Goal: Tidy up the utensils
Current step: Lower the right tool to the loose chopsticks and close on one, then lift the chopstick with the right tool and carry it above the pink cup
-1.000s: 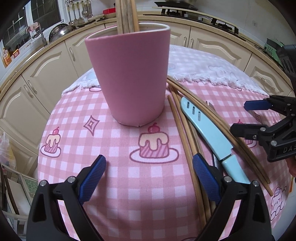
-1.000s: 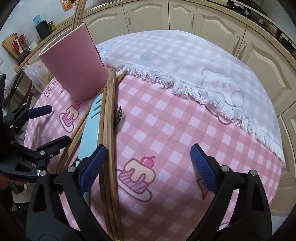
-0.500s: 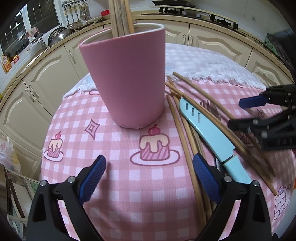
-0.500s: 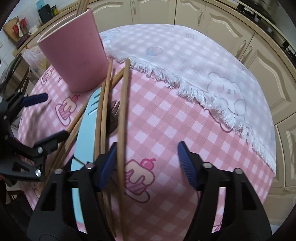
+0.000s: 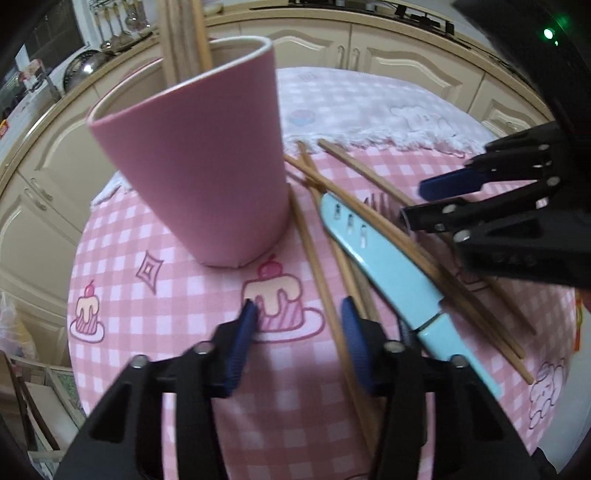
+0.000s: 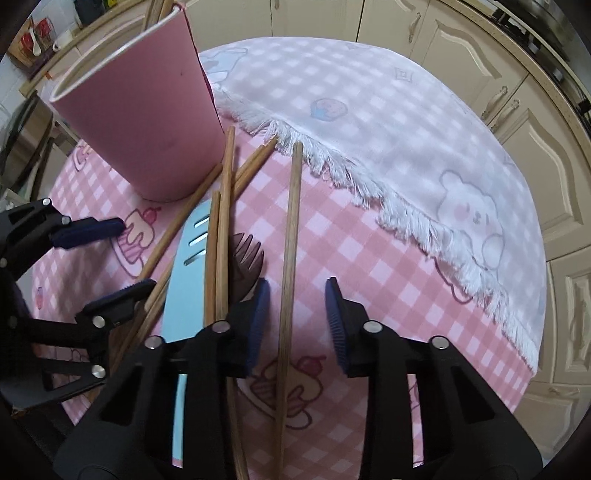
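Note:
A pink cup (image 5: 207, 158) holding several wooden chopsticks (image 5: 181, 33) stands on the round table; it also shows in the right wrist view (image 6: 144, 110). Loose chopsticks, a light blue knife (image 5: 391, 273) (image 6: 184, 280) and a dark fork (image 6: 249, 254) lie right of the cup. My right gripper (image 6: 297, 314) is half closed around one chopstick (image 6: 290, 266) that lies between its pads, with gaps on both sides. My left gripper (image 5: 299, 332) is partly closed and empty, low over the cloth in front of the cup, with a chopstick (image 5: 321, 280) by its right pad.
A pink checked tablecloth (image 6: 369, 258) covers the table, with a white fringed cloth (image 6: 388, 122) over the far half. Cream kitchen cabinets (image 5: 388, 62) ring the table. The left gripper shows in the right wrist view (image 6: 103, 258), close to the cup's base.
Both grippers have narrowed their jaws. The right gripper has shifted so that one chopstick now lies between its pads. The left gripper has moved closer to the cup and utensils.

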`<state>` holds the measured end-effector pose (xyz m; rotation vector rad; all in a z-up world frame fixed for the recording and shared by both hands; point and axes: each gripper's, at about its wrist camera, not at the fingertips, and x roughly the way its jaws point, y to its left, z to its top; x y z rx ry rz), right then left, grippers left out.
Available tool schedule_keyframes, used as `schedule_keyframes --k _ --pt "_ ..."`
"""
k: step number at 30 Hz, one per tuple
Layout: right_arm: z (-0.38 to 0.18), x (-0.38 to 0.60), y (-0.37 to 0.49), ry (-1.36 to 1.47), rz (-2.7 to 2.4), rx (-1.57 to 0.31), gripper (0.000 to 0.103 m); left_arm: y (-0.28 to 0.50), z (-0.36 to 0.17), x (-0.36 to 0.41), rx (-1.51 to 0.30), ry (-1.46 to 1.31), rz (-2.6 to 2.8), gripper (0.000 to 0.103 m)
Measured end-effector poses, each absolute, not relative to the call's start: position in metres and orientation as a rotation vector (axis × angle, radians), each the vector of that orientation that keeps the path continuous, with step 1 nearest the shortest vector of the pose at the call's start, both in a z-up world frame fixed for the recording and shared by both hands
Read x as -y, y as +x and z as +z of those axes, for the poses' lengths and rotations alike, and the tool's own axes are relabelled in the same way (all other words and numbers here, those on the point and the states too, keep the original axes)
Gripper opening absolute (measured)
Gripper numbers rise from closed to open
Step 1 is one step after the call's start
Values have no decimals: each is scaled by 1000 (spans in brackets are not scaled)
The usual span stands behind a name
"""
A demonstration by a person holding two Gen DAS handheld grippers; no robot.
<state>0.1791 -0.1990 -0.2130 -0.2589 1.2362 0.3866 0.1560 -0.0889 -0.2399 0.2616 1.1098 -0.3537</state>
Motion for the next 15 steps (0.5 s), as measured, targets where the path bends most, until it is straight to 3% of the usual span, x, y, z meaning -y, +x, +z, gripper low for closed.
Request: schedule_keyframes --k 1,2,15 --pt "-213 198 179 -259 396 -1237 16 157 -239 92 -1111 269 -368 15" --pt "-212 196 177 -262 403 -1233 7 157 -239 95 -1115 273 -380 7" --pt "-186 250 143 70 403 -1067 6 132 -220 73 -1048 189 -416 5"
